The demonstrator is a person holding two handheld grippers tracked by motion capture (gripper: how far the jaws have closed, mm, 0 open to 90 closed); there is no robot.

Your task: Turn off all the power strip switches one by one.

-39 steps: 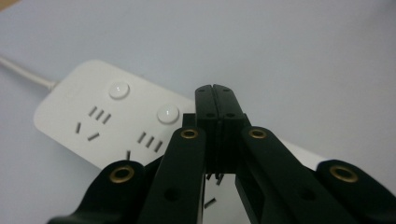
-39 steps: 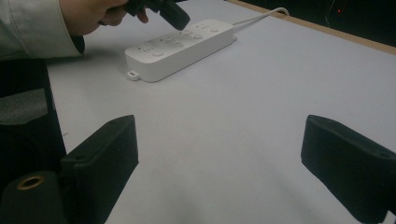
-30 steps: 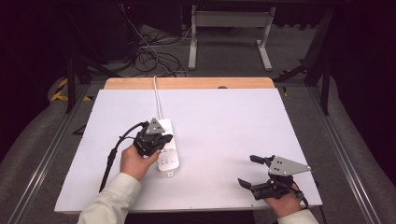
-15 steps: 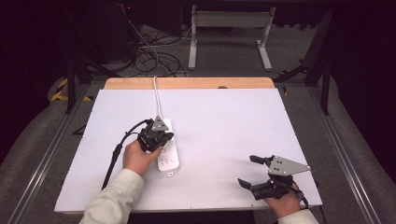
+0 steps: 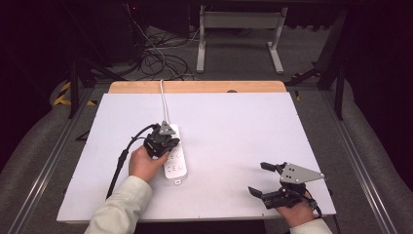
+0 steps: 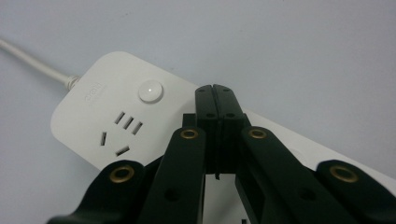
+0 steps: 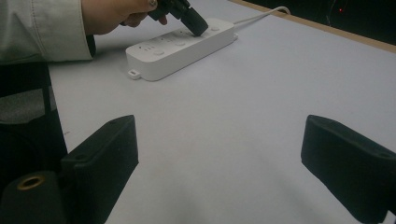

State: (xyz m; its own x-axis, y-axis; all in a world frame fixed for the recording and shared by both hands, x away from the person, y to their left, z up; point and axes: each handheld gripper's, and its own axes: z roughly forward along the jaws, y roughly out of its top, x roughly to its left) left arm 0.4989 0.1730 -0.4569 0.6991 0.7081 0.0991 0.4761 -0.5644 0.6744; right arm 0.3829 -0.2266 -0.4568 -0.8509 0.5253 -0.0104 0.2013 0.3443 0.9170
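**Q:** Power strip [image 5: 174, 157] on the white table [image 5: 234, 126]; where does it lie, and what is your left gripper [image 5: 163, 140] doing over it?

**A:** It lies flat at the left-centre of the table, long axis running away from you, its white cord [image 5: 163, 100] leaving over the far edge; your left gripper is clenched, jaws pressed together on nothing, tips angled down onto the far end of the strip. In the right gripper view those closed tips [image 7: 196, 24] sit on the strip's top face near the cord end; whether they bear on a switch button or just beside one, the pictures do not settle.

**Q:** How do you make the press well?

**A:** Keep the jaws closed, so that they act as one blunt finger; in the left gripper view the round button [image 6: 151, 91] lies up and to the left of the tips [image 6: 216, 100], so judge your aim by that offset; bring the tips square over the chosen button, then push straight down, not sideways, since a slanted push would likely slide the light strip on the smooth table.

**Q:** And your right gripper [image 5: 267, 179]?

**A:** It rests released, jaws wide apart, near the front right corner, well apart from the strip; it could steady the near end if the strip skids.
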